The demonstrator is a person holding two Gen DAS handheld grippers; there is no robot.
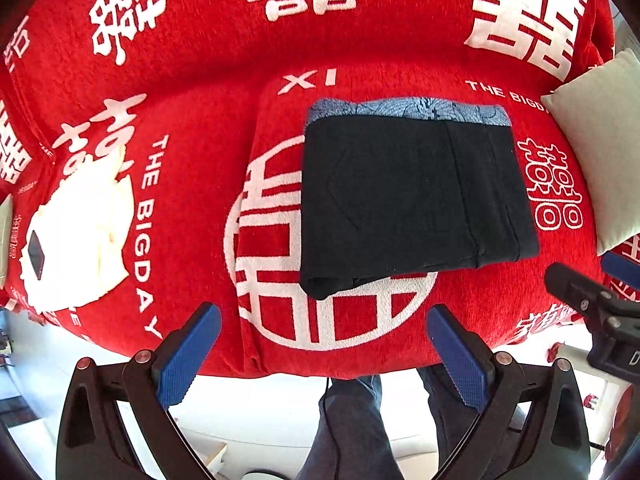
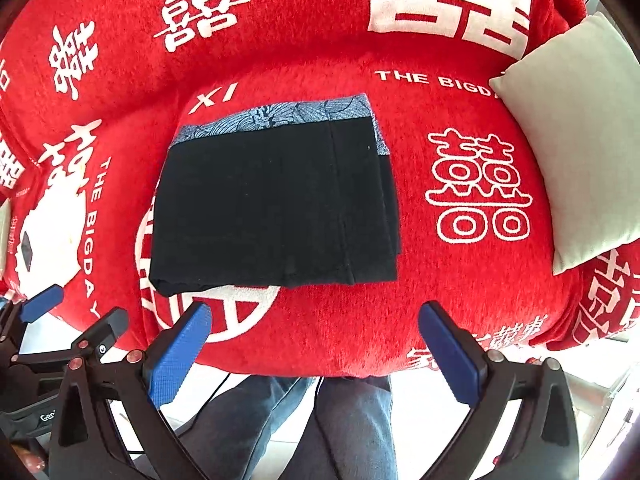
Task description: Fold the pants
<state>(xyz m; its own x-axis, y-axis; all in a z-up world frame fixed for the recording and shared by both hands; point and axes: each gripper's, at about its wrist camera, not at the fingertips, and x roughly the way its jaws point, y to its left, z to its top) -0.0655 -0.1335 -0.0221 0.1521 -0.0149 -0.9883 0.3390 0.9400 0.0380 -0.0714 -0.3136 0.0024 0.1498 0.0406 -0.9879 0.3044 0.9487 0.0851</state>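
Observation:
The black pants (image 1: 412, 196) lie folded into a compact rectangle on the red sofa seat, with a blue patterned waistband (image 1: 404, 109) along the far edge. They also show in the right wrist view (image 2: 272, 208). My left gripper (image 1: 324, 328) is open and empty, held back near the seat's front edge, apart from the pants. My right gripper (image 2: 316, 328) is open and empty, also short of the pants. The right gripper's fingers (image 1: 580, 296) show at the right edge of the left wrist view.
The sofa is covered by a red blanket (image 1: 192, 92) with white characters. A white plush toy (image 1: 76, 236) lies at the left of the seat. A pale cushion (image 2: 580, 140) leans at the right. The person's jeans-clad legs (image 2: 320, 428) stand below the seat edge.

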